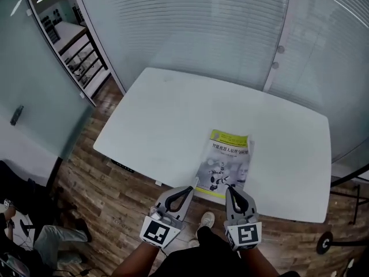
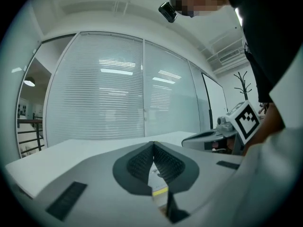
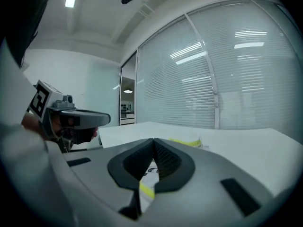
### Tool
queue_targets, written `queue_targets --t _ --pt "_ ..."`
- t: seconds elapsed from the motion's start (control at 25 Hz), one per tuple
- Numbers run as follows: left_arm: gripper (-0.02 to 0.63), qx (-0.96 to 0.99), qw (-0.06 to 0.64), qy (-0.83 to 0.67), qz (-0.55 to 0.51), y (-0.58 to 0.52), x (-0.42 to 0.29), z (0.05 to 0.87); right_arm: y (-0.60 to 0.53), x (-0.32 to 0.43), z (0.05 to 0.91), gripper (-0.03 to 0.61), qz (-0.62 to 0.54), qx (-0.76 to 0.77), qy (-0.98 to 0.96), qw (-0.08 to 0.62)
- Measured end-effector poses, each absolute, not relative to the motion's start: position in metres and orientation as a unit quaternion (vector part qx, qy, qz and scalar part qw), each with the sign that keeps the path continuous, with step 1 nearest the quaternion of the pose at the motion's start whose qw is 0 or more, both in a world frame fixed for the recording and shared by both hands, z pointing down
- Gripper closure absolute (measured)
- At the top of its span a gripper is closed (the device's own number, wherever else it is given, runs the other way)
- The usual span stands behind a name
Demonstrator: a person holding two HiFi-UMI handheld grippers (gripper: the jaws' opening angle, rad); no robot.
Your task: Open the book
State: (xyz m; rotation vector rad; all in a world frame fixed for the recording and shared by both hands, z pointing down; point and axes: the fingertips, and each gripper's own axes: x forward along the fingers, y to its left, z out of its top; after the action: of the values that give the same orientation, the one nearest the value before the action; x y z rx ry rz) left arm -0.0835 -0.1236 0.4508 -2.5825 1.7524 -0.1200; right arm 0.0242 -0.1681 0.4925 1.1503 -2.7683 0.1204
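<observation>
Book: The book (image 1: 226,165) lay shut and flat, cover up, on the near part of the bench (image 1: 155,126), its near end close to the bench's near edge.
Left tongs: The left tongs (image 1: 193,185) were closed tip to tip and held nothing. They pointed at the book's near-left corner, just short of it.
Right tongs: The right tongs (image 1: 229,188) were also closed and empty, at the book's near end.
Stage: Judging by this, the opening had not begun and the cover was untouched.
Risk, sliding: Closed tips pushed at the edge would likely shove the light book across the smooth bench rather than lift its cover.
Risk, pages: A tip dug in too low could raise a wad of pages, or crease them.
Risk, side: Which long edge was the spine could not be told for sure, and prying there would only tilt the whole book.
</observation>
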Motion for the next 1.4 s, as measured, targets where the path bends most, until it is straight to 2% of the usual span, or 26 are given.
queue_targets --t 0.24,0.52,0.76,1.0,1.08,1.28,1.4 --pt "0.600 -0.845 -0.009 0.534 -0.037 -0.159 -0.077 0.461 -0.199 0.040 0.506 0.572 0.068 0.407 -0.909 0.066" --pt "0.601 -0.857 -0.052 0.509 -0.055 -0.185 -0.071 0.497 -0.215 0.044 0.551 0.572 0.101 0.387 -0.908 0.127" --pt "0.601 -0.821 -0.045 0.565 -0.067 -0.201 -0.092 0.497 -0.217 0.047 0.549 0.572 0.115 0.399 -0.901 0.129" --pt "0.601 -0.842 -0.072 0.530 -0.073 -0.200 -0.091 0.510 -0.215 0.050 0.556 0.568 0.098 0.407 -0.890 0.182" --pt "0.601 -0.849 -0.073 0.519 -0.070 -0.207 -0.092 0.510 -0.220 0.049 0.557 0.495 0.113 0.415 -0.884 0.186" --pt "0.601 -0.873 -0.101 0.475 -0.053 -0.213 -0.087 0.509 -0.222 0.056 0.567 0.442 0.182 0.455 -0.860 0.143" --pt "0.600 -0.886 -0.111 0.444 -0.073 -0.209 -0.081 0.522 -0.231 0.074 0.568 0.392 0.196 0.482 -0.842 0.142"
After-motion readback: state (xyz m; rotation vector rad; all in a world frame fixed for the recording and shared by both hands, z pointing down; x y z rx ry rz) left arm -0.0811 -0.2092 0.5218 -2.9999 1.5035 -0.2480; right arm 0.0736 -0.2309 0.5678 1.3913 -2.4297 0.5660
